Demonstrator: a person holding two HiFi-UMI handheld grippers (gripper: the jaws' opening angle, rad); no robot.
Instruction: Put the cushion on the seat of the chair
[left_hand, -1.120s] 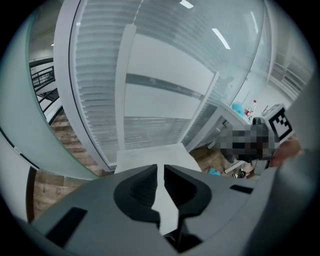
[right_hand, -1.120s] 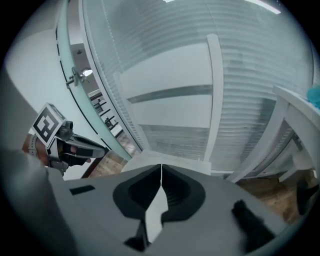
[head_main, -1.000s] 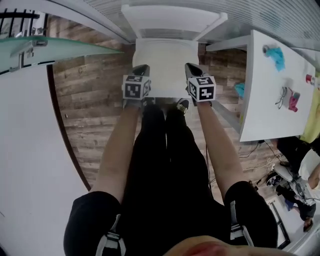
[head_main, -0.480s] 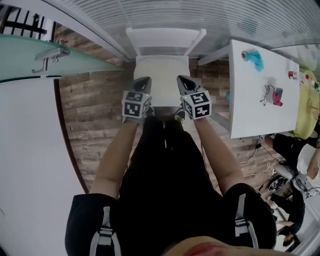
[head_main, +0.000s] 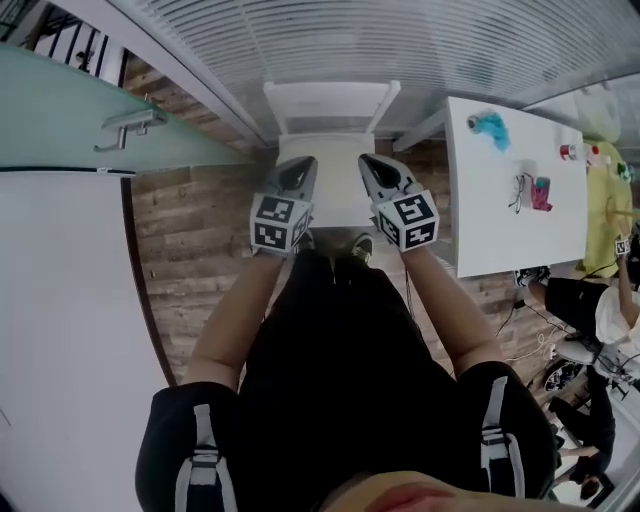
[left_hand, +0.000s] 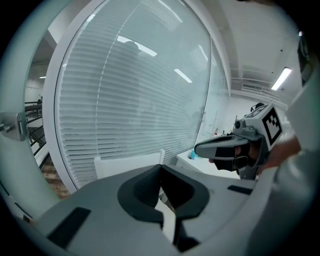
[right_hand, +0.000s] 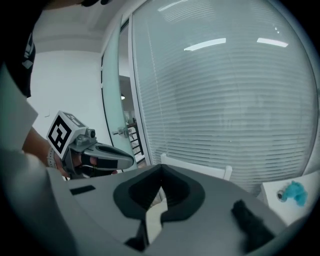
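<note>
Left hand-held gripper (head_main: 297, 168) and right hand-held gripper (head_main: 376, 168): both clenched, empty.
We'd check cushion (head_main: 333, 158) sits square on chair (head_main: 330, 98) just ahead.

Bright, cool, even indoor light, bent hard by fisheye lenses.
A ceiling strip light (left_hand: 281, 78) streaks glare across the window blinds (right_hand: 225, 100); the white chair (head_main: 330, 100) nearly washes out; gripper-view foregrounds are soft, corners black.

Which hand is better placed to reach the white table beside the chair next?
Right. The right tongs hang on the table's side of the chair; the left tongs are on the far side and would cross the body. Both are shut and empty.
</note>
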